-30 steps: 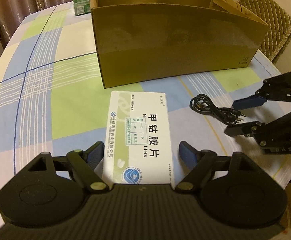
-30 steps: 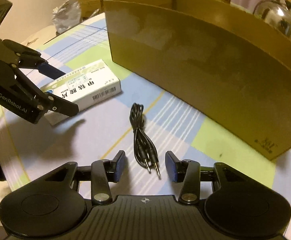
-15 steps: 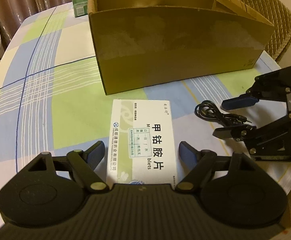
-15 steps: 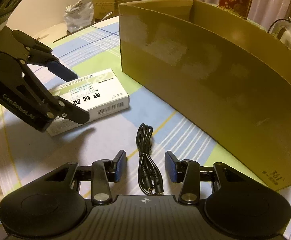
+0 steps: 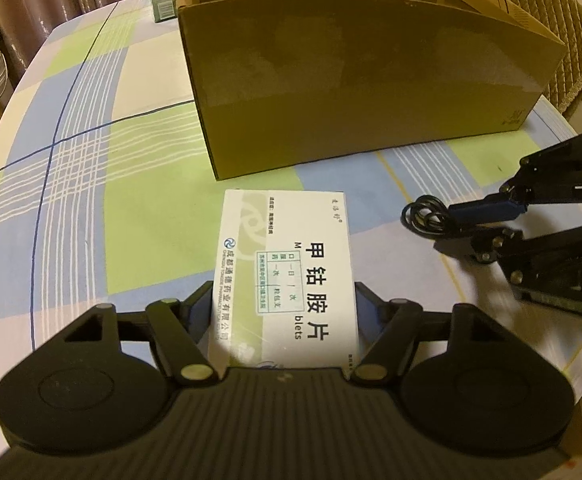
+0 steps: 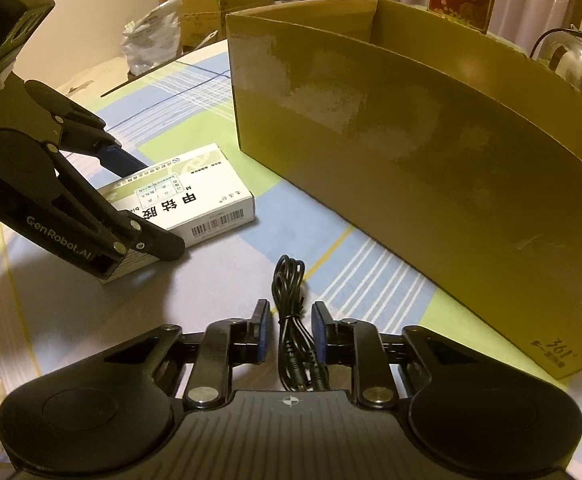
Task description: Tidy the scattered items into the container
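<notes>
Beside the cardboard box (image 5: 355, 92), left gripper (image 5: 283, 300) fingers pinch the medicine box (image 5: 287, 264) (near end hidden), right gripper (image 6: 291, 332) fingers pinch the cable (image 6: 289, 292).

The box (image 5: 355, 92) is plain brown cardboard, open at the top, standing upright on the bench with a long wall facing the other things; a small dark mark is printed low at one end of that wall.

The carton (image 5: 287, 276) is a flat white medicine pack with pale green patterning, large black Chinese characters on its top face and a barcode on one long side. It lies flat just in front of the box, apart from it, one short end toward that wall.

The cable (image 6: 291, 320) is thin and black, bundled into a narrow hank with two jack plugs at one end. It lies on the bench beside the carton, apart from it.
</notes>
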{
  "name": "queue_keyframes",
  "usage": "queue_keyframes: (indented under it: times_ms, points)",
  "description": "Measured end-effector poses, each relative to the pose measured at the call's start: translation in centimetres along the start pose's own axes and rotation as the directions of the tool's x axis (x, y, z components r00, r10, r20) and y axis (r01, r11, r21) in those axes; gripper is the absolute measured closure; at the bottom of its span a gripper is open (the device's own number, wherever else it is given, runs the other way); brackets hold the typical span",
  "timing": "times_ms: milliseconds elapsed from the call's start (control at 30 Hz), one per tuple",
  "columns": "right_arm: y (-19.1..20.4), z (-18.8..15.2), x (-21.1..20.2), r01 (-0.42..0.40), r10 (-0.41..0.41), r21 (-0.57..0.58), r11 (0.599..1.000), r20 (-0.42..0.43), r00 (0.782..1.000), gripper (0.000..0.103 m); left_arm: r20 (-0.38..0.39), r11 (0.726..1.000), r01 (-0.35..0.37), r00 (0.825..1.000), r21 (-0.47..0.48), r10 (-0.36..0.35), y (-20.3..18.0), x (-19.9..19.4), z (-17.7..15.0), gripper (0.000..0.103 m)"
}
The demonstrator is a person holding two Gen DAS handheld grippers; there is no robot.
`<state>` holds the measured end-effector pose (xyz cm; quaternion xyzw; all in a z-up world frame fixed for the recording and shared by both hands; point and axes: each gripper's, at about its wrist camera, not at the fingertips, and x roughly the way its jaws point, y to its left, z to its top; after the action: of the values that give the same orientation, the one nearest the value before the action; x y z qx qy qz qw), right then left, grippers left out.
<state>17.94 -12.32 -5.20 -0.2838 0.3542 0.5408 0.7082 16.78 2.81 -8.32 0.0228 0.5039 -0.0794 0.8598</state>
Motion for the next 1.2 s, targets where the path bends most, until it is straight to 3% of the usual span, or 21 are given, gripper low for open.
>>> queue_keyframes:
  times_ms: [200, 1200]
  points:
    - [0.3, -0.4, -0.2, 0.021, -0.021, -0.013, 1.000, -0.002, 1.000, 0.092, 0.013, 1.000, 0.008, 1.000, 0.006, -0.008, -0.4, -0.7, -0.3, 0.036]
    - [-1.6, -1.8, -3.9, 0.089, -0.095, 0.195, 0.977, 0.022, 0.995, 0.092, 0.020, 0.999, 0.031, 0.999, -0.024, -0.031, -4.4, -3.3, -1.6, 0.036]
